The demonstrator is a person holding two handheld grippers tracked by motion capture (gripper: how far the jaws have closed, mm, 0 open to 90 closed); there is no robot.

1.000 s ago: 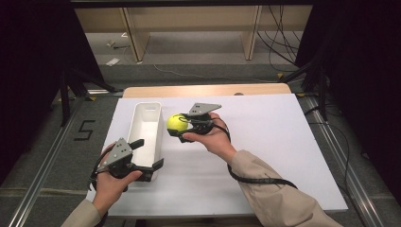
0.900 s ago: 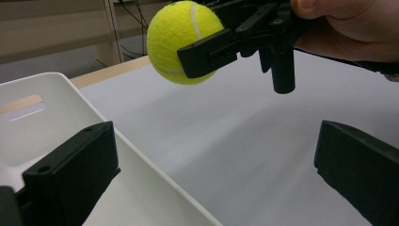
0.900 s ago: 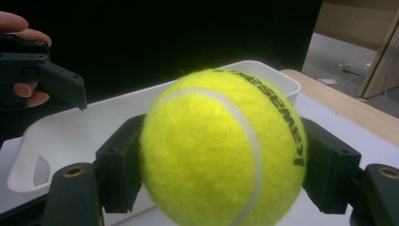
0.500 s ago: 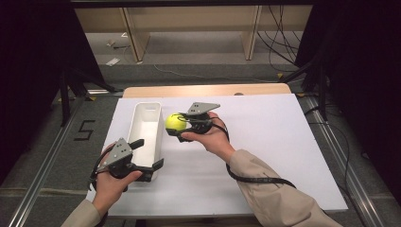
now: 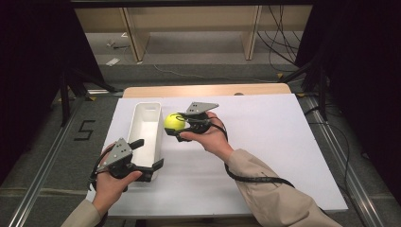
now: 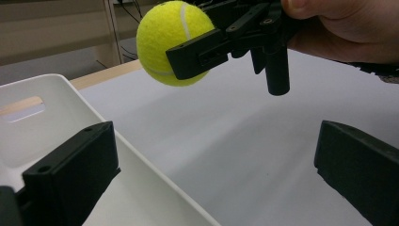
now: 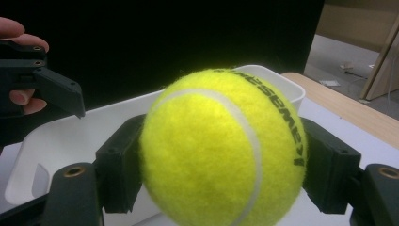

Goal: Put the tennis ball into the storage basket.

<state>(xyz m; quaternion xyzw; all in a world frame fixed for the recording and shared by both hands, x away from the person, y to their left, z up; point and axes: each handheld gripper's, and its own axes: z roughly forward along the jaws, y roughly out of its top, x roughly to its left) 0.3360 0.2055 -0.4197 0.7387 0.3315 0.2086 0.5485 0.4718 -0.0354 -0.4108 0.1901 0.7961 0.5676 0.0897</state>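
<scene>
Right gripper view shows my right gripper (image 7: 221,174) with its black jaws clenched on the fuzzy yellow tennis ball (image 7: 223,150), one pad on each side. Compared with a second ago, nothing has moved: the ball hangs in the air just beside the white plastic bin (image 5: 146,130). My left gripper (image 5: 142,158), jaws released and empty, straddles the bin's smooth near wall on the matte white table (image 5: 283,142).

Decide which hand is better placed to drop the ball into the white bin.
Right: its tongs are shut on the tennis ball beside the white bin. The left tongs straddle the bin's near wall, open.
</scene>
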